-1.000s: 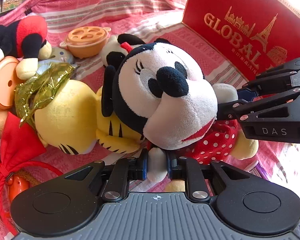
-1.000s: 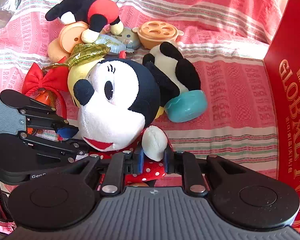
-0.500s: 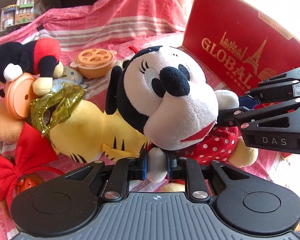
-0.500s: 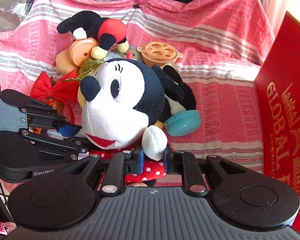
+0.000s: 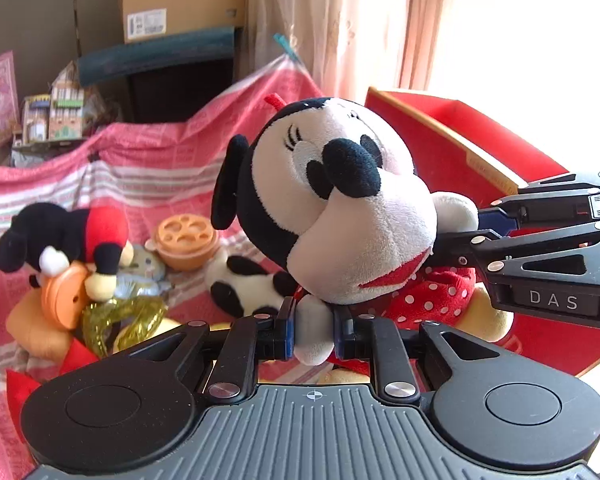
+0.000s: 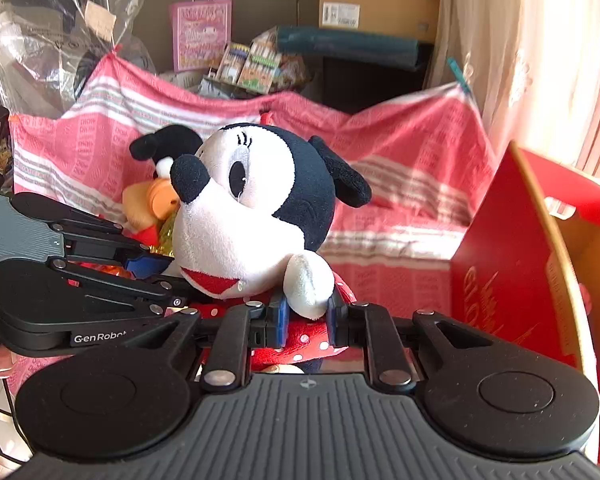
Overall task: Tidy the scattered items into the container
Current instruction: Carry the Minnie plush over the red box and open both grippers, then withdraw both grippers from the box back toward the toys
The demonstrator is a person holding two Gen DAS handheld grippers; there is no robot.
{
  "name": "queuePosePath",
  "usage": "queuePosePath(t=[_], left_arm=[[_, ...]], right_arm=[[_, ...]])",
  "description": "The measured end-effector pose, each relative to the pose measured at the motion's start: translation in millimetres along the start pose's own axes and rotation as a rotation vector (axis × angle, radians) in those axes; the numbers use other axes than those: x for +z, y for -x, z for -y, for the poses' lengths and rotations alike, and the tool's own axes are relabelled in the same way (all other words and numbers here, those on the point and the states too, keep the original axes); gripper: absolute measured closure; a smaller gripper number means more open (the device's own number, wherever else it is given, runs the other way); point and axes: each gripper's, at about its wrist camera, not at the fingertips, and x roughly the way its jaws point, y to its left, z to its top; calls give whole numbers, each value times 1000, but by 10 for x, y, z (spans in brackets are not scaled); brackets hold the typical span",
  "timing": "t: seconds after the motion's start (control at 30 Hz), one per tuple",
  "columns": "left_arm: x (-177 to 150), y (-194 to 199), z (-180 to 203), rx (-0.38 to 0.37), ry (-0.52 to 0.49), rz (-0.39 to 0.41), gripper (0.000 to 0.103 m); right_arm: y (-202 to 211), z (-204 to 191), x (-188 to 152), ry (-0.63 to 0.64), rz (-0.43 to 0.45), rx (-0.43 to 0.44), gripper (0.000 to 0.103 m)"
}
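Pink cloth (image 5: 148, 160) behind — both grippers clamp mouse plush (image 5: 332, 216).

Four plush toys show: one white-faced mouse doll in a red polka-dot dress (image 5: 340, 216), one black-and-red mouse doll (image 5: 60, 236), one black-and-white panda doll (image 5: 244, 284) and one yellow plush (image 5: 28, 328). One orange plastic toy pot with a holed lid (image 5: 186, 242) sits among them. One red cardboard box (image 5: 440, 136) stands open, and two black two-finger grippers (image 5: 314, 332) (image 6: 306, 320) are in view.
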Motion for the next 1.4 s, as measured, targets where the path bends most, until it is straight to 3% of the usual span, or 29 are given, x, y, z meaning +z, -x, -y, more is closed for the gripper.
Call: queuePosePath(t=[0.13,0.37,0.53,0.7,0.73,0.77,0.8,0.83,0.87,0.93,1.27,1.4], left_arm=[[342,38,441,-27,-43,58,88],[876,-182,1542,-155,-160,120,88],[1042,-518,2279,-265,-213,83,87],[999,-829,2856,-304,-282,30,86],[982,-924,2942,-304,-295,10,76],[966,-996,2991,-298,-297,-11,62],[943,-1075,3024,-279,-288,-30,51],[919,-1146,3019,-262,-281,-46,39],[895,-1191,3002,-260,-269,-53,35],[866,-1241,2925,-242,-247,-54,25],[889,-1261,2686,-218,-221,-69,24],[868,-1121,2614,-241,-215,-59,22]], right_arm=[[388,342,96,-5,79,-42,82],[1090,1097,59,-11,144,-215,82],[1453,1638,-173,-29,129,-344,82],[1531,2007,-451,-55,84,-417,80],[1494,2064,-515,-48,60,-435,79],[1452,2107,-562,-43,38,-457,74],[1409,2149,-619,-42,21,-483,53],[1376,2184,-678,-40,11,-511,41],[1358,2198,-737,-33,19,-530,25],[1373,2238,-833,-35,39,-534,25],[1275,2218,-856,-74,37,-522,19],[1257,2188,-804,-98,38,-516,16]])
